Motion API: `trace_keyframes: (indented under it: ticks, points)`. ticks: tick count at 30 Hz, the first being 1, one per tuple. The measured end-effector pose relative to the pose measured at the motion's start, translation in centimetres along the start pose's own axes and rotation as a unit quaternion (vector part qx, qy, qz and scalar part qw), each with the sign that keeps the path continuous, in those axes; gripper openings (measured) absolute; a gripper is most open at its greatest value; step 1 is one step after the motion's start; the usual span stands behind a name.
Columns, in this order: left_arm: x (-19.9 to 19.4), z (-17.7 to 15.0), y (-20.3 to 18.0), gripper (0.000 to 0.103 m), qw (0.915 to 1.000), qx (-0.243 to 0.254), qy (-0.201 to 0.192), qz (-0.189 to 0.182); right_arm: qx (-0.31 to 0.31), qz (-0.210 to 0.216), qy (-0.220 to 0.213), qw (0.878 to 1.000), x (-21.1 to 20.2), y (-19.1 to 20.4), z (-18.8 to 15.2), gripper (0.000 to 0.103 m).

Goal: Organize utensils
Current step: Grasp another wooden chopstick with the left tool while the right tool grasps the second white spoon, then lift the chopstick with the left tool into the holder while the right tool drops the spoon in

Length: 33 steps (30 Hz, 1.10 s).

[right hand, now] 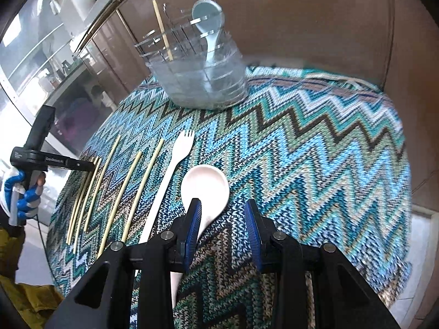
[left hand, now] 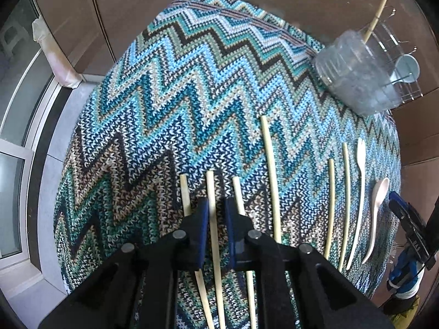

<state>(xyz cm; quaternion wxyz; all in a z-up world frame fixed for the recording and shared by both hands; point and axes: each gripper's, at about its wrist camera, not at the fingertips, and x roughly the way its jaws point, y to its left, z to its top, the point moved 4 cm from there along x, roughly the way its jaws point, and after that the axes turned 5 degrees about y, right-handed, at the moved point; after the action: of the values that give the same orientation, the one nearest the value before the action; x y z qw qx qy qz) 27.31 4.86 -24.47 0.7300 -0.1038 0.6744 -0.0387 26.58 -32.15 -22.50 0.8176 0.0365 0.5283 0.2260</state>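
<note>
Left gripper [left hand: 215, 226] narrowed around middle chopstick [left hand: 212, 219] on zigzag cloth [left hand: 164, 109], contact perhaps incomplete; right gripper [right hand: 222, 219] spread beside white spoon [right hand: 205, 189]; risk: neighbouring sticks dragged, spoon nudged off.

Left gripper [left hand: 216, 213] pointed steeply down at the zigzag-knit cloth [left hand: 192, 96] covering the counter, blue pads narrowly apart with the middle chopstick [left hand: 212, 219] between them (contact not discernible). Flanked by two more chopsticks [left hand: 184, 192] [left hand: 238, 194], a longer one [left hand: 270, 175] just right. Further right: two short sticks [left hand: 330, 205] [left hand: 346, 200], a white fork [left hand: 360, 192], a white spoon [left hand: 377, 211]. At far right corner, a clear holder [left hand: 356, 79] with one stick upright inside.
</note>
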Motion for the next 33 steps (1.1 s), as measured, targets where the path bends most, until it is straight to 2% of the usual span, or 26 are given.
trace_keyframes:
  ticks: [3,10,14,17,20,24,27,30,33]
  points:
    - [0.3,0.2,0.2,0.011,0.9999,-0.004,0.009,-0.003,-0.001,0.023,0.021,1.0,1.1,-0.2,0.7,0.033]
    - [0.7,0.7,0.3,0.007,0.9997,-0.007,0.025,-0.004,-0.022,0.04,0.065,0.997,3.6,-0.3,2.2,0.033]
    - [0.8,0.9,0.4,0.005,0.9995,-0.014,0.027,-0.004,-0.032,0.045,0.076,0.996,4.5,-0.4,3.0,0.013]
    - [0.9,1.1,0.4,0.004,0.9994,-0.023,0.025,-0.006,-0.044,0.045,0.074,0.995,4.7,-0.2,3.3,0.008]
    - [0.4,0.9,0.5,0.004,0.9994,-0.028,0.014,-0.012,-0.061,0.035,0.064,0.995,3.8,0.7,3.1,0.007]
    - [-1.3,0.1,0.6,0.004,0.9992,-0.027,-0.019,-0.023,-0.078,0.009,0.039,0.996,1.9,1.7,2.5,0.007]
    - [-4.0,-0.6,0.4,0.004,0.997,-0.024,-0.059,-0.044,-0.091,-0.017,0.006,0.996,-0.7,2.6,1.9,0.007]
    - [-7.6,-1.2,-0.2,0.004,0.9914,-0.012,-0.113,-0.065,-0.103,-0.046,-0.034,0.993,-3.7,4.1,1.7,0.007]
    - [-11.9,-1.5,-1.4,0.004,0.9818,0.004,-0.17,-0.085,-0.106,-0.071,-0.078,0.989,-6.6,5.2,3.3,0.007]
